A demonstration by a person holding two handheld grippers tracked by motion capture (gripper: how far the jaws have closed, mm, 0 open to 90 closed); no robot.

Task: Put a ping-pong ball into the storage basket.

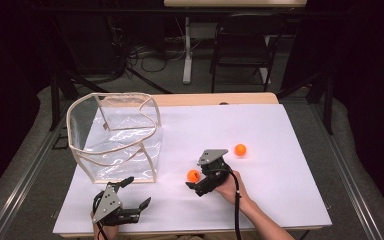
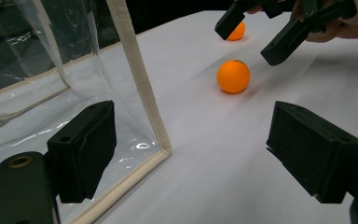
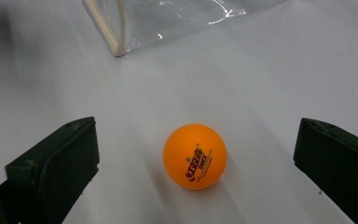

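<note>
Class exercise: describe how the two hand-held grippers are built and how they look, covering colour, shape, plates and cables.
Both are black tools with two blocky, rectangular jaws. The left gripper carries a grey three-cornered plate dotted with small holes. The right gripper has a similar grey plate on top, and a black cable trails from it back along the person's forearm. No sleeves reach the wrists.
</note>
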